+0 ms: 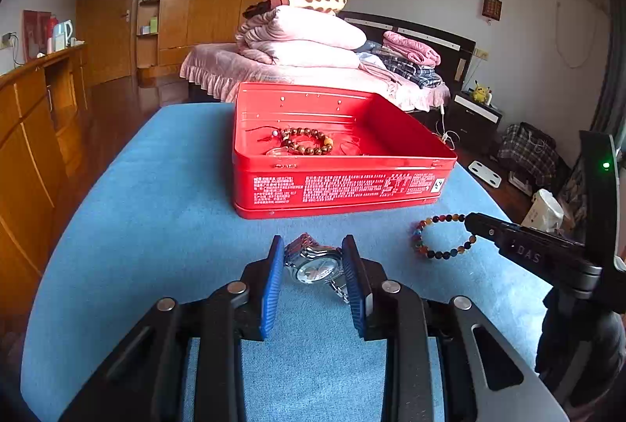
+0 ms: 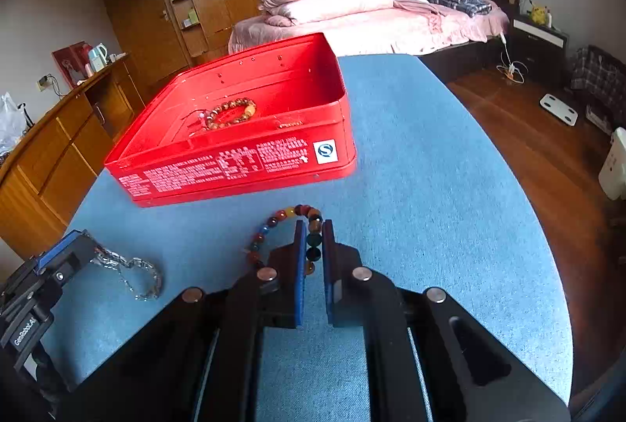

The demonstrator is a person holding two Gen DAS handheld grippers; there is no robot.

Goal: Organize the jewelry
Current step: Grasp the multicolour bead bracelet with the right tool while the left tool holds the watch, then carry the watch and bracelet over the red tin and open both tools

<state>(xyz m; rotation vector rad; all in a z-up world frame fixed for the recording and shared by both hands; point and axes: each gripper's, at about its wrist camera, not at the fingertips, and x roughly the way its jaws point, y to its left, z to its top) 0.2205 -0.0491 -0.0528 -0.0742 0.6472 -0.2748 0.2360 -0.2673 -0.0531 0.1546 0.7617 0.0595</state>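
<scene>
While the left tool (image 1: 313,257) clamps the watch (image 1: 315,265), the right tool (image 2: 313,230) pinches the multicoloured bracelet (image 2: 287,214).

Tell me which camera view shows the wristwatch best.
The left wrist view. There the wristwatch lies face up between the left gripper's blue pads, with its dial and part of the metal band visible. The right wrist view shows only the band trailing from that gripper at the left edge; the dial is hidden.

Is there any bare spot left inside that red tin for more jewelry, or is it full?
The red tin has room: its right half, beside the brown bead bracelet, shows bare floor. The left half is crowded. The blue cloth right of the tin is bare too; in front lie the watch and colourful bracelet.
</scene>
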